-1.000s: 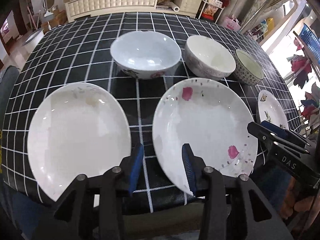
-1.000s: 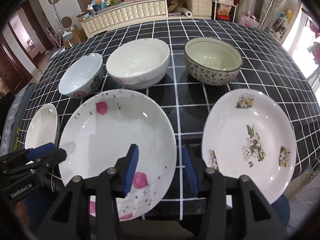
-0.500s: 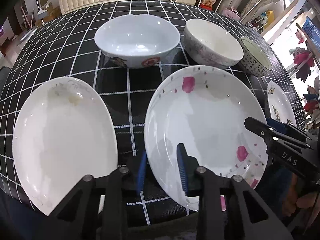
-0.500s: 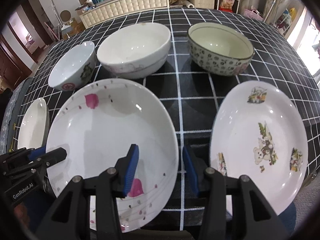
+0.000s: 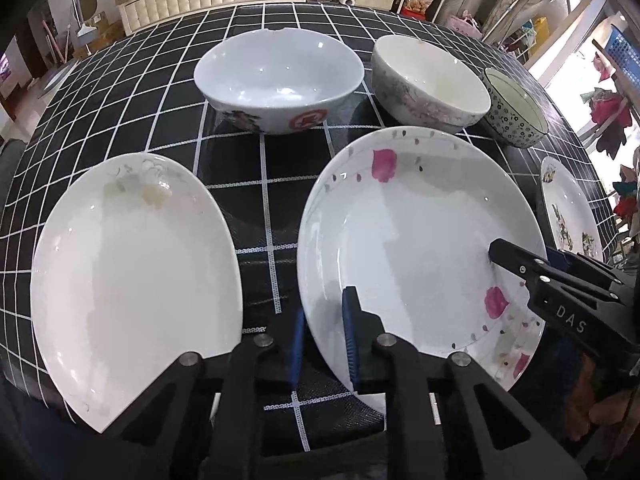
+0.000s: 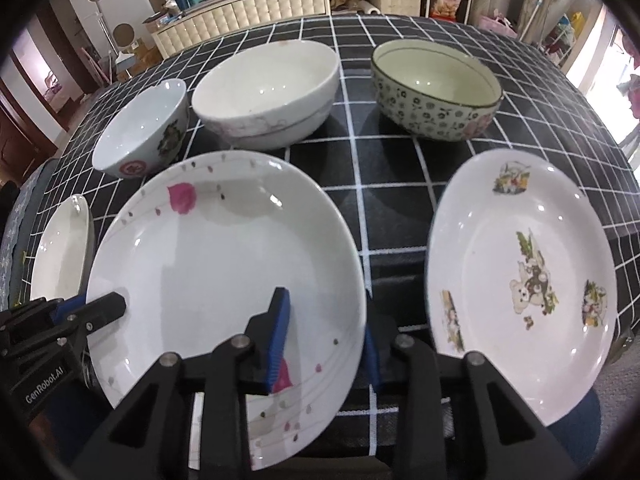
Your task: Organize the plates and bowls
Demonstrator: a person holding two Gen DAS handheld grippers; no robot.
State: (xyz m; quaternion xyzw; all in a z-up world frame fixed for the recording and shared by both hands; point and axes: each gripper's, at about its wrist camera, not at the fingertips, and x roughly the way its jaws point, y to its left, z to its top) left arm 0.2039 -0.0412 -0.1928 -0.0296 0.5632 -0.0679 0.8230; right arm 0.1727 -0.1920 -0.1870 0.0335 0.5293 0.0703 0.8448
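A white plate with pink petals lies at the table's front middle. My left gripper is open and straddles its near left rim, one finger over the plate and one outside. My right gripper is open and straddles its near right rim in the same way. A plain white plate lies to the left. A bear-print plate lies to the right. Behind stand a blue-white bowl, a white bowl and a flower-patterned bowl.
The table has a black cloth with a white grid. Its front edge runs just under both grippers. A cream sideboard with clutter stands beyond the far edge.
Both grippers have moved forward and down onto the petal plate's near rim. Each gripper's jaws now sit on either side of that rim, and the jaws have narrowed a little.
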